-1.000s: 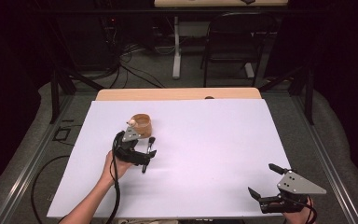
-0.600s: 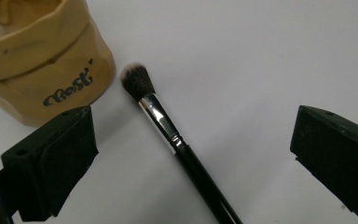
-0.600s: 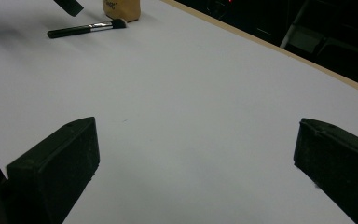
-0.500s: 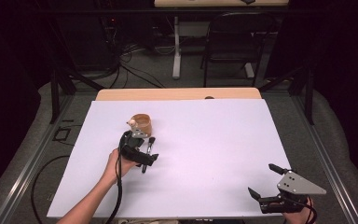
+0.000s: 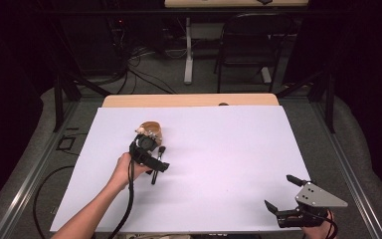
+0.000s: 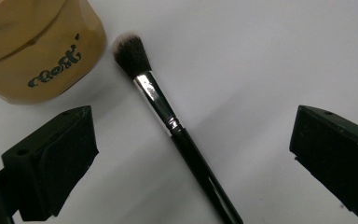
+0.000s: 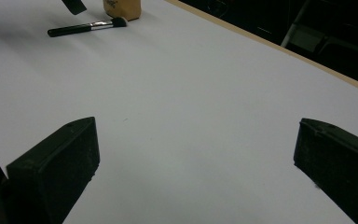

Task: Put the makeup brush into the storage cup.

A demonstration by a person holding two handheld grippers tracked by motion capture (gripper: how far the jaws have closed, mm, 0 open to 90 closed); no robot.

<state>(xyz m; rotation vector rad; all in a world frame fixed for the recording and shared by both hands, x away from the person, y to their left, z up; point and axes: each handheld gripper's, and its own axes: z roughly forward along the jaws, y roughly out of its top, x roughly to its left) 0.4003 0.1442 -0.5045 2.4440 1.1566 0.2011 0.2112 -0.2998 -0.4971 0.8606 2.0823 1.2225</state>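
Note:
A black makeup brush (image 6: 186, 140) with a silver ferrule and dark bristles lies flat on the white table, its head next to a tan cup (image 6: 32, 42) with dark lettering. My left gripper (image 6: 193, 121) hangs open just above it, one jaw on each side of the handle, neither touching. From above, the left gripper (image 5: 151, 162) covers part of the brush (image 5: 161, 149), with the cup (image 5: 151, 128) just beyond. My right gripper (image 5: 280, 191) is open near the front right corner, nothing between its jaws. The right gripper view (image 7: 196, 130) shows the brush (image 7: 86, 27) and cup (image 7: 121, 8) far off.
White paper covers the table (image 5: 219, 149); a wooden edge (image 5: 189, 101) shows along the far side. Behind it are a chair (image 5: 248, 50) and floor cables. Dark metal rails run beside the table.
My left gripper has drifted slightly right and away from the person, settling over the brush. The brush, the cup and my right gripper have stayed put.

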